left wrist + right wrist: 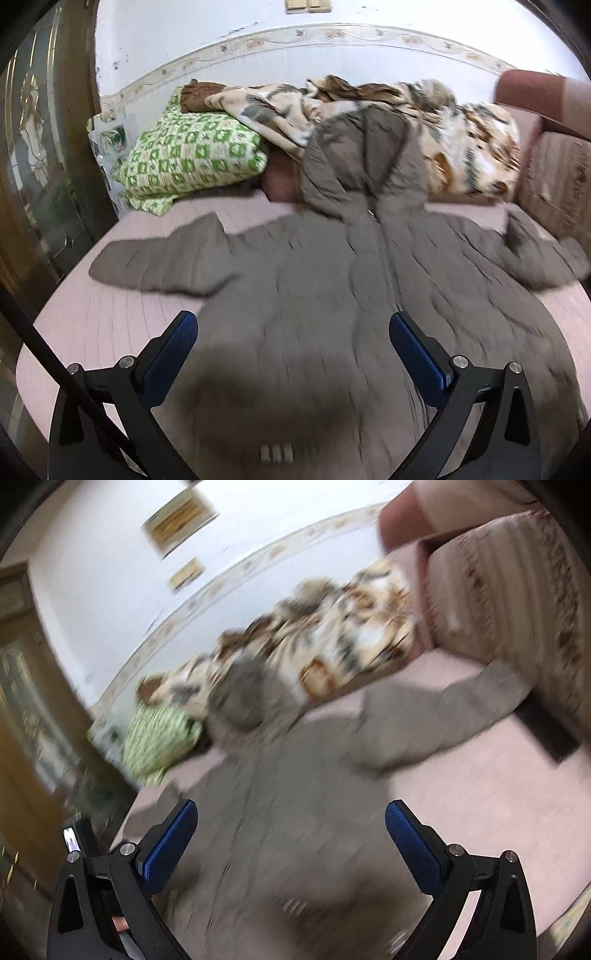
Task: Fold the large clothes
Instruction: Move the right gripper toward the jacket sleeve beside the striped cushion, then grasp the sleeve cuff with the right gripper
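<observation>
Quilted grey-brown coat [332,266] is lying spread front-up across a pink bed [110,325], its zipper line running up the middle toward the far wall. One sleeve [159,262] is stretching out flat to the left side of the view, and the other sleeve [543,254] is reaching toward the right edge, near a pink padded headboard [554,181]. The coat's upper part, seemingly a hood [362,158], is riding up against a heap of bedding: a cream and brown patterned blanket [461,147] is piling along the far side of the bed, and a green and white checked pillow [192,155] is sitting to the left of it, just beside the coat's top.

The left gripper [293,325] is hovering over the lower body of the coat with its blue pads [173,354] standing wide apart and nothing between them. The right gripper [291,812] is likewise hanging above the coat's lower part, its blue pads [413,845] spread wide and gripping nothing. Its view is heavily blurred and tilted, so fine detail there is hard to tell, though the coat [295,775], the bed [480,794] and the blanket [332,642] are showing. A dark wooden door with glass panels [40,147] is standing at the left of the room
</observation>
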The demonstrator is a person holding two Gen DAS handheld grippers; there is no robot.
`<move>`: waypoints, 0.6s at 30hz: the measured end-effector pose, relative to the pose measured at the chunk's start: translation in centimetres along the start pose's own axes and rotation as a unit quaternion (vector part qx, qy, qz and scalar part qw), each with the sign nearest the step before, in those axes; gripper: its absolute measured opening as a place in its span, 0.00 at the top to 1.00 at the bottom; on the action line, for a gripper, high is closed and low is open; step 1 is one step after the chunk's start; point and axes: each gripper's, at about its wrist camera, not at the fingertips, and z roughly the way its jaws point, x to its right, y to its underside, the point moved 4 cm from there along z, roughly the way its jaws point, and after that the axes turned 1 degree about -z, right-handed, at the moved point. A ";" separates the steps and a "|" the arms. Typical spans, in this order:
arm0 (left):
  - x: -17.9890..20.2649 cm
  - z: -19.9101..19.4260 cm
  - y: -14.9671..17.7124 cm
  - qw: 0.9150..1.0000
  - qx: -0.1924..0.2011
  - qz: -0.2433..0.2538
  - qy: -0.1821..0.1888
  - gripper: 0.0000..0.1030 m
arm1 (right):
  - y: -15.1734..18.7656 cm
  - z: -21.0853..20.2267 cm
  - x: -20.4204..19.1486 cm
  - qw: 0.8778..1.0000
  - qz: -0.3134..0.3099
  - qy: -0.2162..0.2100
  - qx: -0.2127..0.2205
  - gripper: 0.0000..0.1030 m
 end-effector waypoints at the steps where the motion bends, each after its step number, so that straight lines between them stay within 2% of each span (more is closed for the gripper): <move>1: -0.2 0.9 -0.5 1.000 -0.002 -0.004 -0.005 0.00 | -1.9 -0.2 1.4 1.000 0.008 0.013 0.011 0.00; 3: -0.9 3.1 -0.7 1.000 -0.025 -0.010 -0.017 0.00 | -5.3 -0.2 4.6 0.998 0.025 0.054 0.021 0.00; 5: -1.6 4.8 -0.5 0.998 -0.058 -0.025 -0.009 0.00 | -8.5 0.7 8.3 0.995 0.038 0.089 0.019 0.00; 7: -1.9 5.9 -0.2 0.996 -0.081 -0.029 -0.004 0.00 | -10.7 1.9 12.5 0.989 0.059 0.134 0.016 0.00; 8: -1.9 6.1 -0.1 0.996 -0.083 -0.023 -0.005 0.00 | -11.3 2.6 14.1 0.987 0.068 0.142 0.012 0.02; 10: -1.3 6.5 0.3 0.996 -0.084 0.002 -0.014 0.00 | -12.0 4.3 18.2 0.980 0.096 0.172 -0.001 0.09; 13: 0.0 7.0 0.9 0.995 -0.089 0.030 -0.013 0.00 | -11.6 7.3 24.0 0.970 0.159 0.185 -0.023 0.29; 18: 1.9 7.1 1.4 0.994 -0.088 0.060 -0.004 0.00 | -10.2 9.6 29.6 0.956 0.210 0.205 -0.028 0.32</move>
